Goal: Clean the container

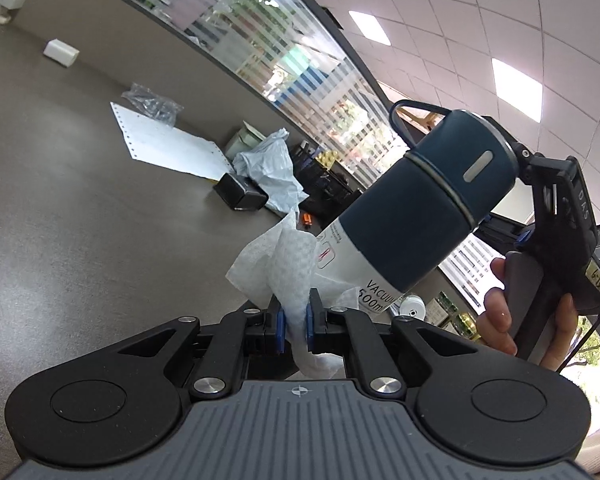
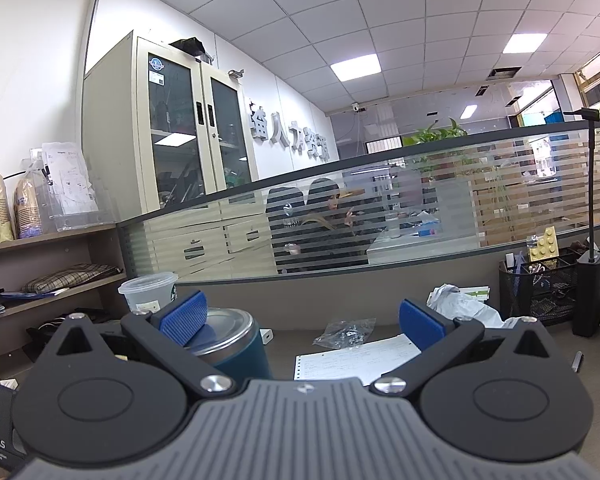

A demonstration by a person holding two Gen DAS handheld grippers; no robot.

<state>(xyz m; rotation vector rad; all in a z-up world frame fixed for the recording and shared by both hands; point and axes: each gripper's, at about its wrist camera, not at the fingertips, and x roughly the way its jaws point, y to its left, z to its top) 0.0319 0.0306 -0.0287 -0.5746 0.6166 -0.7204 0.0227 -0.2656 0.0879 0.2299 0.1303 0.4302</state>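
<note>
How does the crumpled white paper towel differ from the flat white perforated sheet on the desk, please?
The crumpled white paper towel is bunched and embossed; the flat white perforated sheet is smooth. The towel is clamped in the left gripper; the sheet lies on the grey desk. Both are white paper.

Grey-brown desk [image 2: 440,340]. Straight ahead between the wide jaws of the right gripper [image 2: 303,322], a printed sheet [image 2: 360,360] with a punched edge, lying flat. Just past it, a clear bag of small parts [image 2: 346,332]. Beyond the right jaw, a crumpled white bag [image 2: 464,304]; farther right, a black mesh organiser [image 2: 536,288]. Beyond the left jaw, a clear plastic cup [image 2: 148,290], possibly resting on the desk.
</note>
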